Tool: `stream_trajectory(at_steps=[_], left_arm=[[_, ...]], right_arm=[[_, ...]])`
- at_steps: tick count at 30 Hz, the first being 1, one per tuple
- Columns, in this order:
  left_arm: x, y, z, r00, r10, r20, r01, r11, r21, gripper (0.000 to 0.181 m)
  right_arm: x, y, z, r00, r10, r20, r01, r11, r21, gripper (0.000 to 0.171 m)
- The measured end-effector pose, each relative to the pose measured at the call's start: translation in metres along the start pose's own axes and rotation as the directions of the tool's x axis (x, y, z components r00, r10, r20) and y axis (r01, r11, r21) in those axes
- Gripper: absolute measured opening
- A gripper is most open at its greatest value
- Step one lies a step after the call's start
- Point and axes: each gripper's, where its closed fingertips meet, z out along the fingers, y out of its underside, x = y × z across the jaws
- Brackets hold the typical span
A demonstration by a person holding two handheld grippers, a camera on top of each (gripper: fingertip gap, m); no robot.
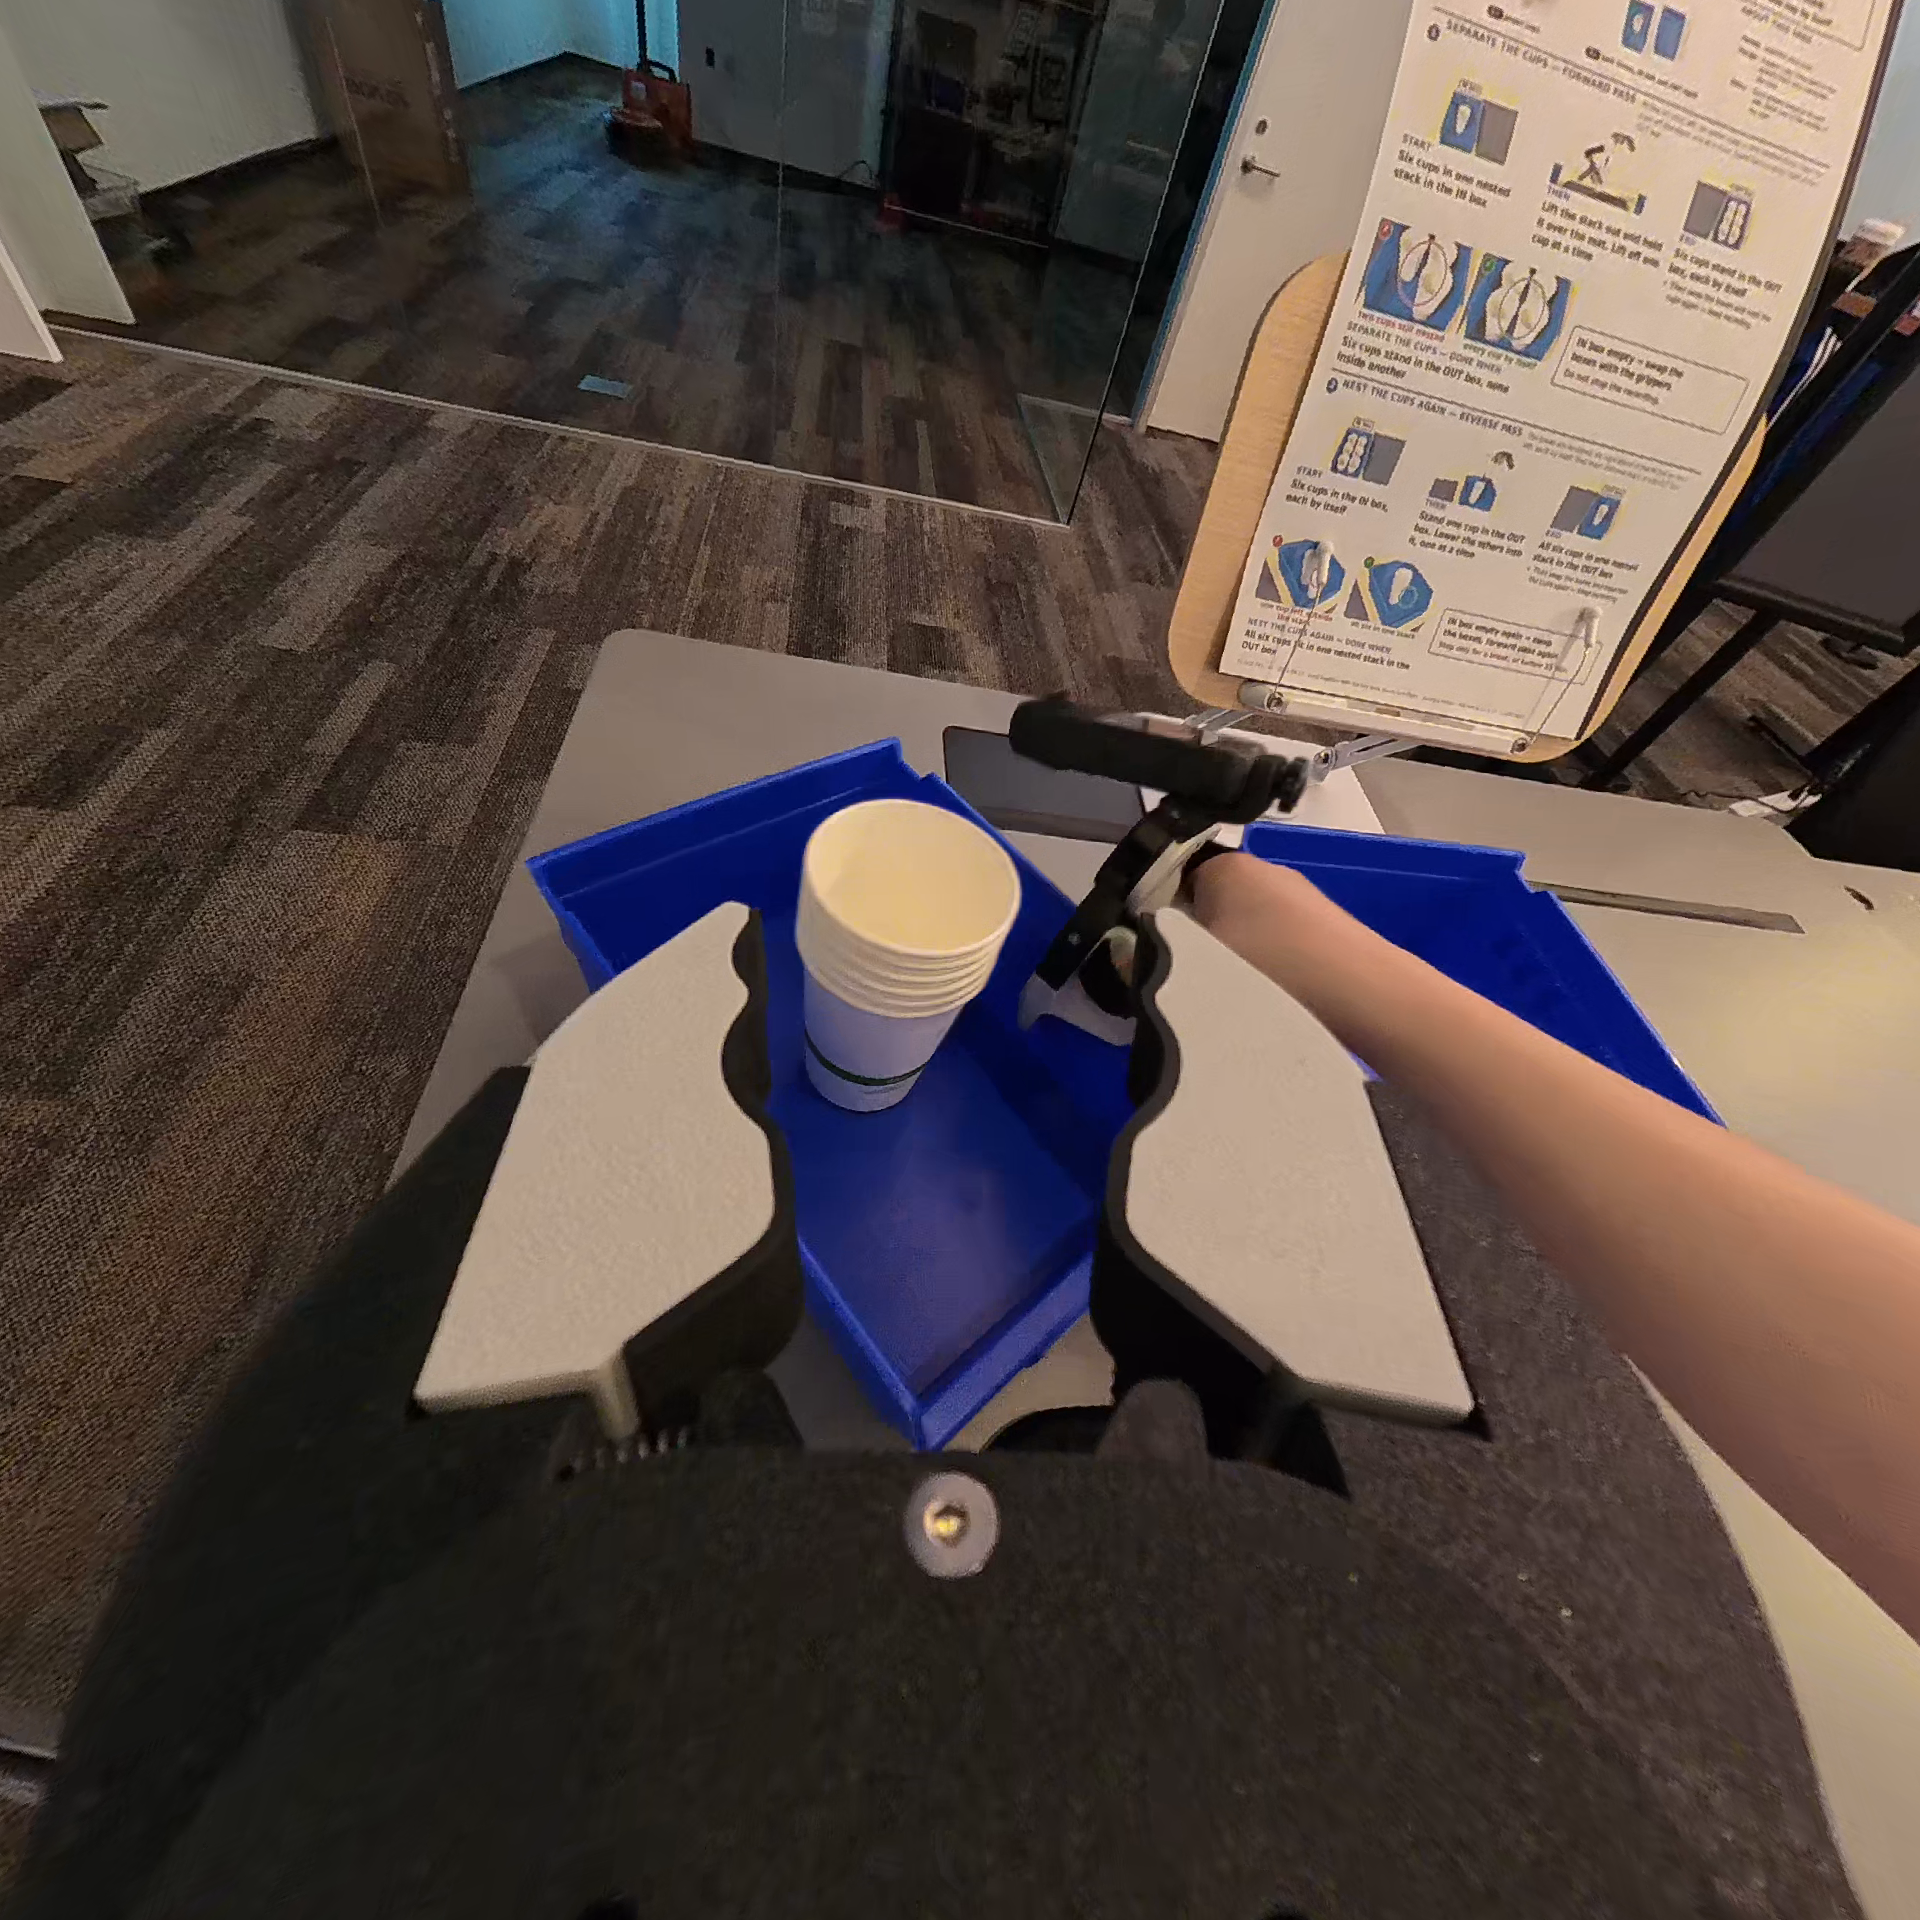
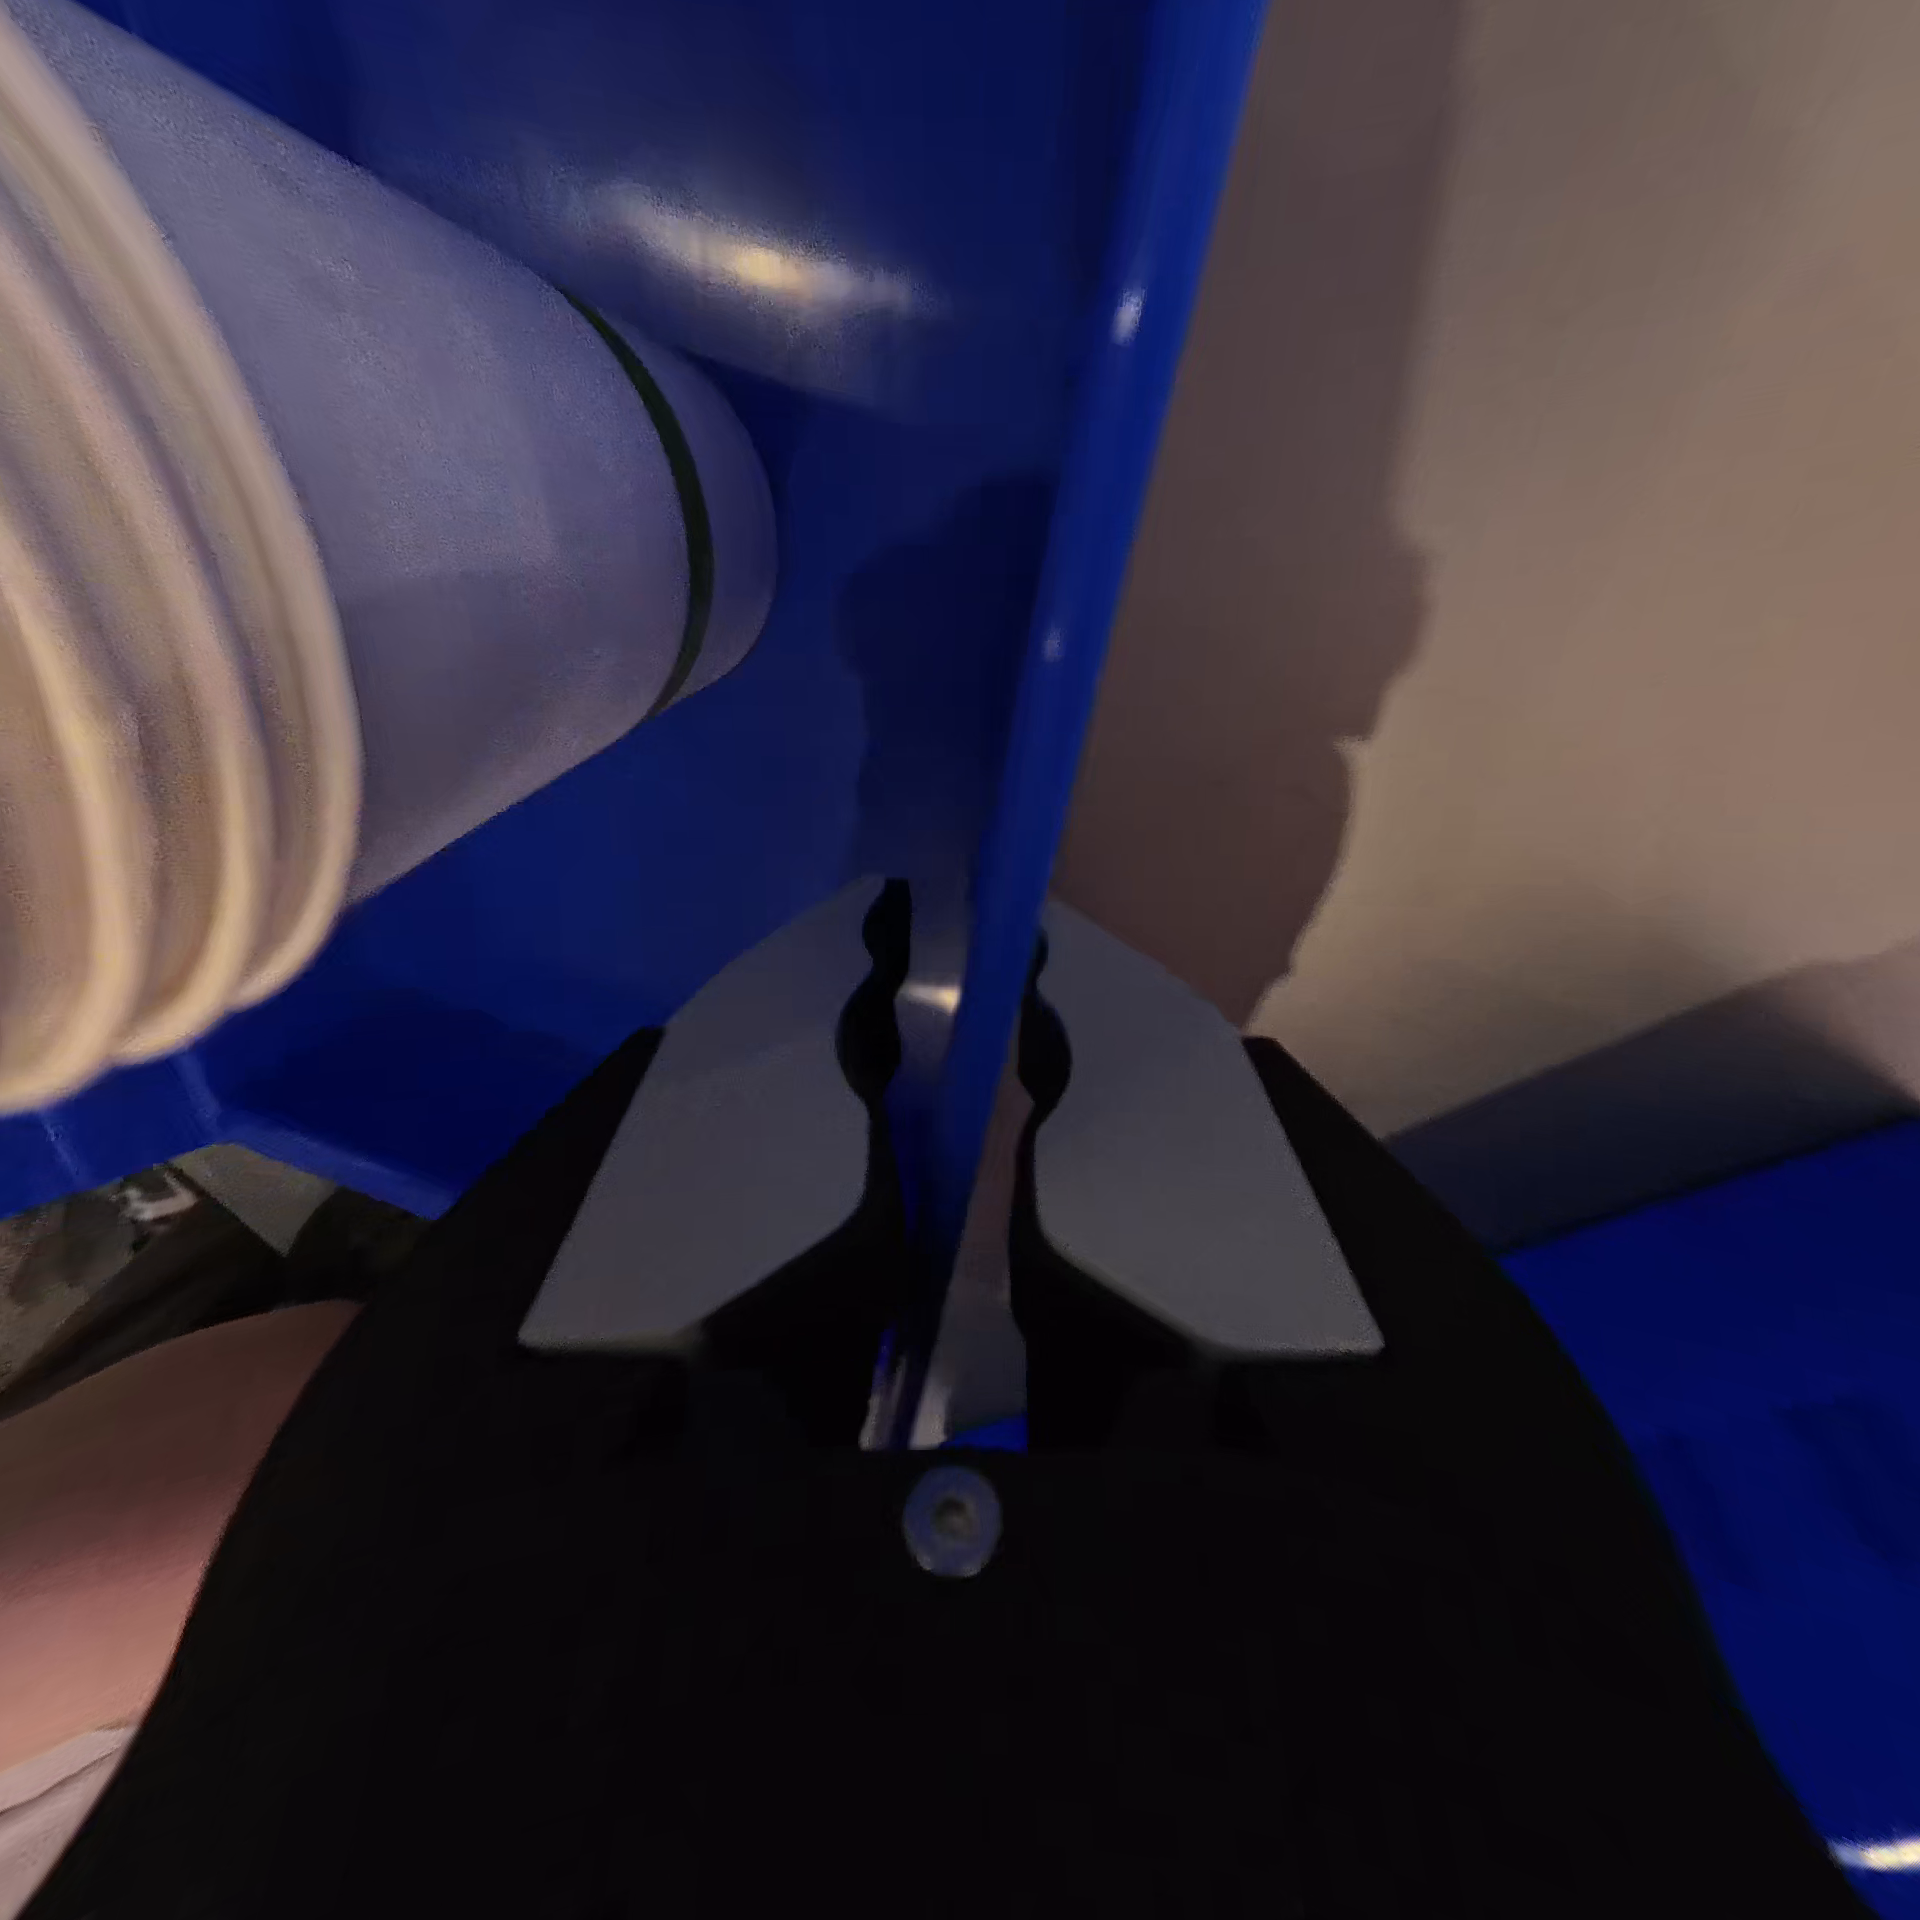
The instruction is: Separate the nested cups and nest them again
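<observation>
I'm seeing the cup stack nested in the blue bin; separation is pending. Left gripper fingers are gaping, and right gripper is pinching the bin wall.

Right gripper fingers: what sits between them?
In the right wrist view, the side wall of the blue bin runs between the right gripper's nearly closed fingers; the cup stack stands inside.

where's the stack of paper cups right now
In the left wrist view, the nested cup stack stands tilted inside the left blue bin, just left of the right gripper clamping that bin's wall.
</observation>
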Motion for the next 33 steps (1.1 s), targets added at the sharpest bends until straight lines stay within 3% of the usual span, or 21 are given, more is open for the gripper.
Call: stream_trajectory(at_steps=[3, 6, 9, 11, 13, 16, 18, 20, 24, 27, 33], left_arm=[[0.005, 0.0, 0.002, 1.0, 0.016, -0.005, -0.016, 1.0, -0.01, 0.068], [0.01, 0.001, 0.002, 0.999, 0.033, -0.015, -0.033, 0.999, -0.017, 0.069], [0.014, 0.0, 0.002, 0.999, 0.04, -0.023, -0.04, 0.999, -0.012, 0.068], [0.017, -0.001, 0.002, 0.999, 0.041, -0.025, -0.041, 0.999, -0.009, 0.068], [0.019, -0.002, 0.003, 0.999, 0.045, -0.02, -0.046, 0.999, -0.007, 0.068], [0.027, -0.004, 0.006, 0.998, 0.068, -0.014, -0.068, 0.998, -0.013, 0.068], [0.035, -0.003, 0.009, 0.995, 0.094, -0.014, -0.095, 0.995, -0.026, 0.068], [0.043, -0.001, 0.013, 0.992, 0.126, -0.018, -0.127, 0.991, -0.047, 0.069], [0.057, 0.005, 0.023, 0.982, 0.187, -0.037, -0.19, 0.978, -0.092, 0.072], [0.063, 0.008, 0.032, 0.979, 0.197, -0.051, -0.202, 0.972, -0.121, 0.071], [0.067, 0.013, 0.047, 0.973, 0.226, -0.041, -0.23, 0.957, -0.175, 0.071]], right_arm=[[-0.001, -0.014, -0.033, 0.998, -0.069, -0.006, 0.069, 0.983, 0.17, 0.018], [0.008, -0.01, -0.105, 0.987, -0.119, -0.107, 0.152, 0.901, 0.406, 0.031], [0.073, 0.044, -0.176, 0.939, 0.015, -0.343, 0.167, 0.853, 0.494, 0.049], [0.138, 0.101, -0.2, 0.872, 0.189, -0.451, 0.055, 0.879, 0.474, 0.061], [0.19, 0.161, -0.193, 0.834, 0.333, -0.44, -0.124, 0.89, 0.44, 0.069], [0.211, 0.22, -0.139, 0.873, 0.437, -0.218, -0.354, 0.873, 0.334, 0.066], [0.213, 0.242, -0.105, 0.884, 0.446, -0.138, -0.405, 0.88, 0.248, 0.048], [0.207, 0.243, -0.089, 0.903, 0.428, -0.041, -0.407, 0.883, 0.234, 0.016], [0.229, 0.26, -0.096, 0.904, 0.409, -0.126, -0.383, 0.905, 0.184, 0.006], [0.257, 0.28, -0.106, 0.882, 0.463, -0.09, -0.441, 0.877, 0.191, 0.005], [0.336, 0.363, -0.136, 0.823, 0.544, -0.16, -0.511, 0.834, 0.207, 0.006]])
